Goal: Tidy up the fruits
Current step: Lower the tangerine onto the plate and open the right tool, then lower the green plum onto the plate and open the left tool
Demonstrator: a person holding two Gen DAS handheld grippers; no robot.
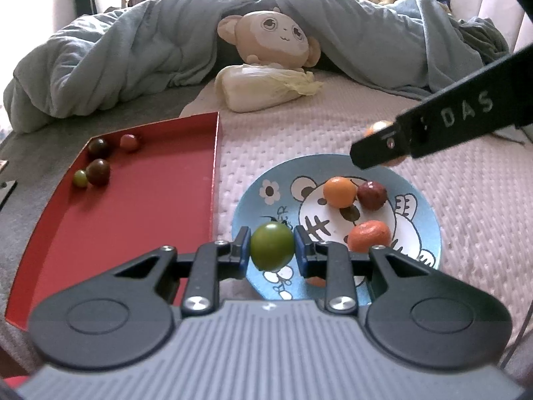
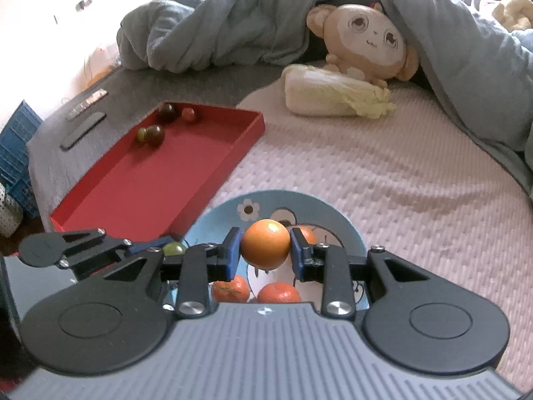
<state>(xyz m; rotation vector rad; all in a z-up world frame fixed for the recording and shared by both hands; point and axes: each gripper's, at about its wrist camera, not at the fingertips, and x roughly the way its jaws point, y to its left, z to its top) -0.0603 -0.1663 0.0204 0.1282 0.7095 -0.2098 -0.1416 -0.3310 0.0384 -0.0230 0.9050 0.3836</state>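
Observation:
My left gripper (image 1: pixel 272 246) is shut on a green tomato (image 1: pixel 272 251), held just above the near left rim of a blue cartoon plate (image 1: pixel 253 200). On the plate lie an orange fruit (image 1: pixel 339 192), a dark red fruit (image 1: pixel 372 194) and a mandarin (image 1: pixel 369 236). My right gripper (image 2: pixel 266 246) is shut on an orange fruit (image 2: pixel 266 250) over the same plate (image 2: pixel 226 206), with two mandarins (image 2: pixel 230 288) below it. A red tray (image 1: pixel 133 220) to the left holds several small dark, red and green fruits (image 1: pixel 98 171).
A napa cabbage (image 1: pixel 263 86) and a plush monkey (image 1: pixel 276 40) lie beyond the plate, under a rumpled grey-blue duvet (image 1: pixel 116 66). The pink textured bedspread (image 2: pixel 383 173) stretches to the right. A blue crate (image 2: pixel 13 153) stands past the grey edge left of the tray (image 2: pixel 150 186).

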